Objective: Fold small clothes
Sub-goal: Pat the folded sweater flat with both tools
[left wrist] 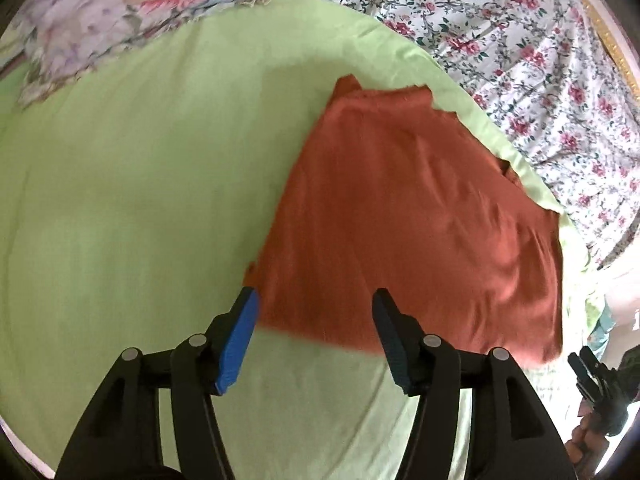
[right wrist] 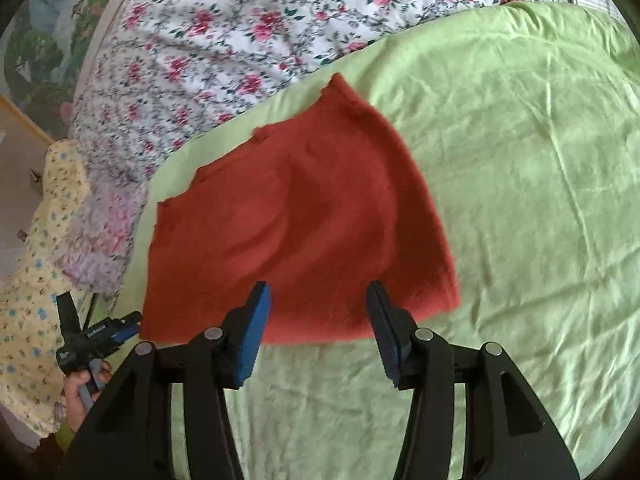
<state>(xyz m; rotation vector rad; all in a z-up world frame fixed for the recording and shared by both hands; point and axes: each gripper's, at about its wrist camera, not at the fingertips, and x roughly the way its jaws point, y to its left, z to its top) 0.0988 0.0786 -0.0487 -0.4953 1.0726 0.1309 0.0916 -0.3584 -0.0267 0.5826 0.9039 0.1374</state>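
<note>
Rust-red cloth (left wrist: 416, 216): lying flat and partly folded on the green sheet (left wrist: 120, 200), filling centre to lower right of the left wrist view and the centre of the right wrist view (right wrist: 296, 232).
Bed: carrying the green sheet, with a floral cover (left wrist: 540, 60) showing along the upper right of the left view and the upper left of the right view.
Left gripper (left wrist: 316, 312): hovering with fingers spread wide, gripping nothing, just at the cloth's near hem; blue pad (left wrist: 238, 344) sitting at the hem's left corner.
Right gripper (right wrist: 318, 304): likewise spread and empty, fingers straddling the near hem toward its right end.
Direction from fingers: lying straight ahead of both pairs, widening at the near hem and narrowing toward the far end.
Long axis: seeming to run from the near hem up-frame to the tapered tip near the floral cover, leaning slightly left in the left view.
Nearer hand: judging both about level at the hem, neither clearly closer.
Coming move: probably pinching the near hem and carrying it up-frame along that axis.
</note>
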